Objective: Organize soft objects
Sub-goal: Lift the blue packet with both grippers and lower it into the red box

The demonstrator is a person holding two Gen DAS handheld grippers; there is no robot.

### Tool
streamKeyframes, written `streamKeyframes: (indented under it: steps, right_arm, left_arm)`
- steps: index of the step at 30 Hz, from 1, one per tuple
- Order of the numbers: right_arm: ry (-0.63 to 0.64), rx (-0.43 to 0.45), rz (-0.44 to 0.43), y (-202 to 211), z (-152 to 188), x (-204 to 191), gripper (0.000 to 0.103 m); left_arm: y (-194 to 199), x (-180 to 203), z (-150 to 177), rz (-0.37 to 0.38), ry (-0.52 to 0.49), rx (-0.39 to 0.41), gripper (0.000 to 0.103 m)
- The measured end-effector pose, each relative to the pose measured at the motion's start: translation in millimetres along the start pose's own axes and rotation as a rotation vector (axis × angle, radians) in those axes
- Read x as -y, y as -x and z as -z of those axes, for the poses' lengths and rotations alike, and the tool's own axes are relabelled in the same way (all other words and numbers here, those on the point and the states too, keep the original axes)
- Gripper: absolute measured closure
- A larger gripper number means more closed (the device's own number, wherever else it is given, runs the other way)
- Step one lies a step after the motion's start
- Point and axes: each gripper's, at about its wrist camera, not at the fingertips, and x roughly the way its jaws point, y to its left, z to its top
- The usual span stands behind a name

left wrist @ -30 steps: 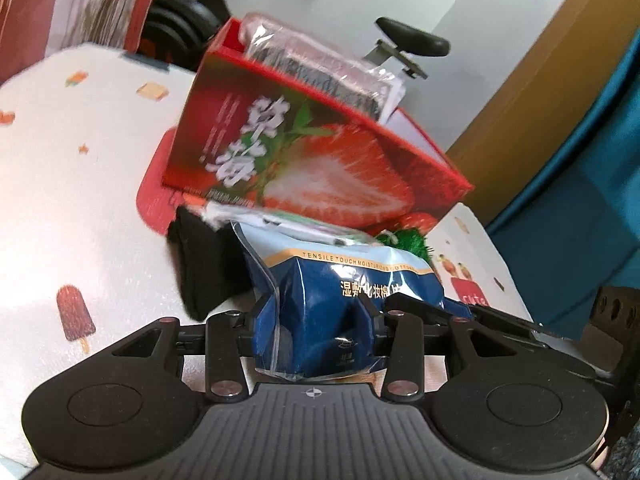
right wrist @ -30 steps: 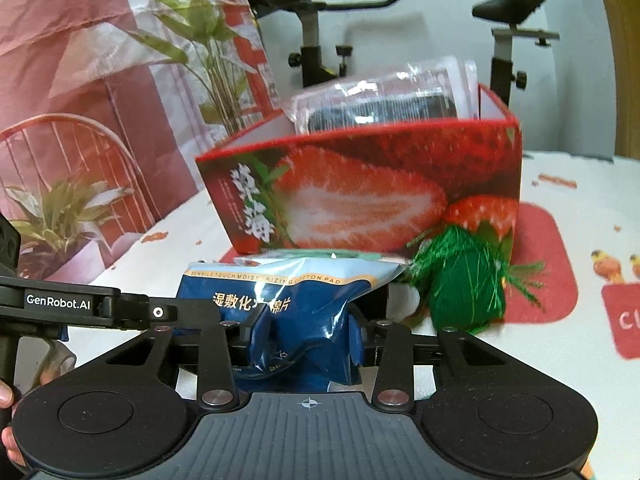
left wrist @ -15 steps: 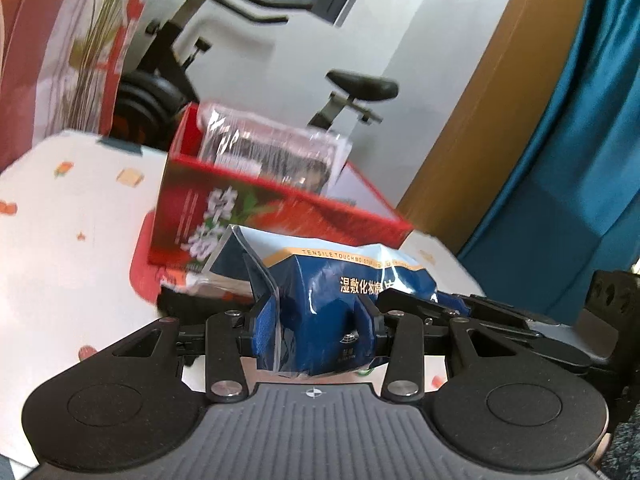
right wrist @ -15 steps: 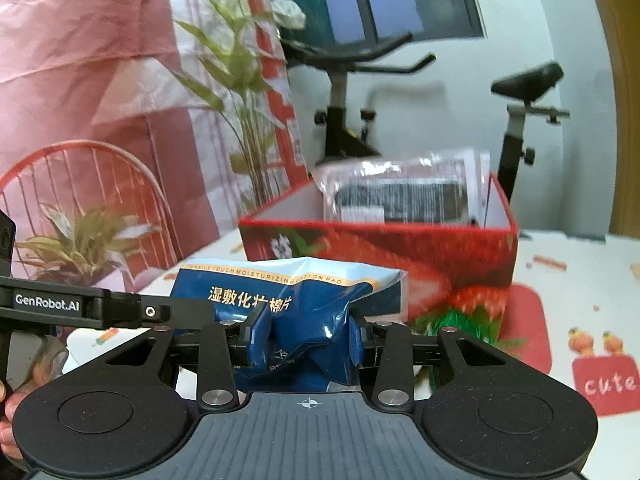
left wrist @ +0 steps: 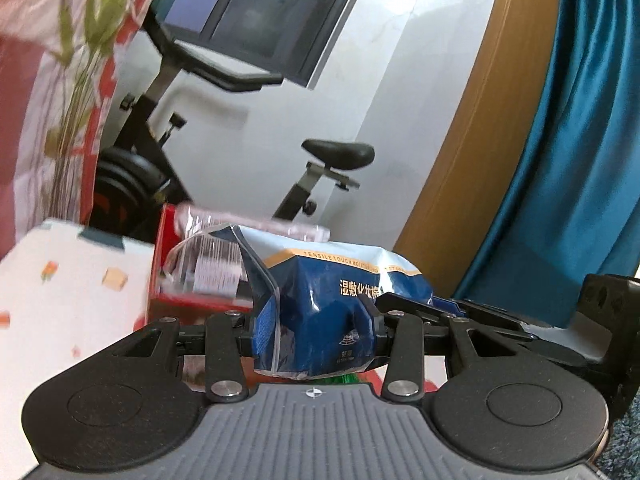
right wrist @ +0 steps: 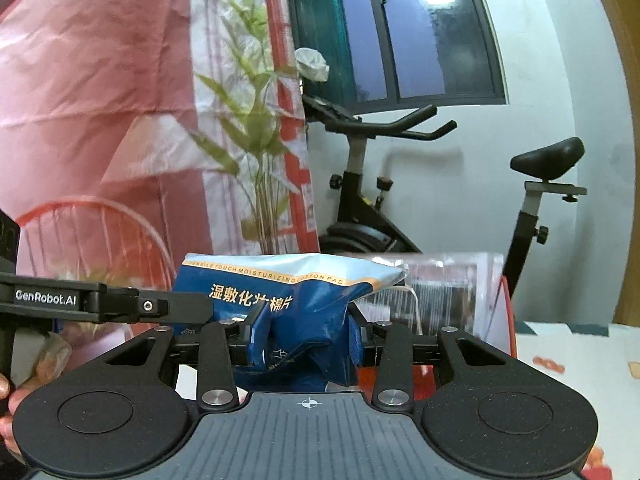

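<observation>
Both the left gripper (left wrist: 316,334) and right gripper (right wrist: 301,336) pinched the crinkled blue plastic cotton-pad pouch (left wrist: 332,300), held aloft before the red cardboard box (left wrist: 160,264); uneven pulling could tear it.

glossy crinkled plastic pouch (left wrist: 332,300), matt black tongs (left wrist: 312,328)

A lived-in home room is being shown: an exercise bike (right wrist: 400,184) is standing before a dark window (right wrist: 408,32), a teal curtain (left wrist: 560,152) is hanging alongside, and a table (left wrist: 60,300) is being covered with a cartoon-print cloth.
</observation>
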Motion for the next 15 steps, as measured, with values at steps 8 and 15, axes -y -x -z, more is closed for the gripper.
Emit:
streamKeyframes:
  steps: [8, 15]
  right_arm:
    - [0.030, 0.022, 0.013, -65, -61, 39, 0.067]
    - [-0.004, 0.021, 0.049, -131, -91, 78, 0.066]
  left_arm:
    - [-57, -13, -65, -0.025, -0.030, 0.044, 0.059]
    - [-124, -37, -104, -0.058, -0.027, -0.017, 0.059]
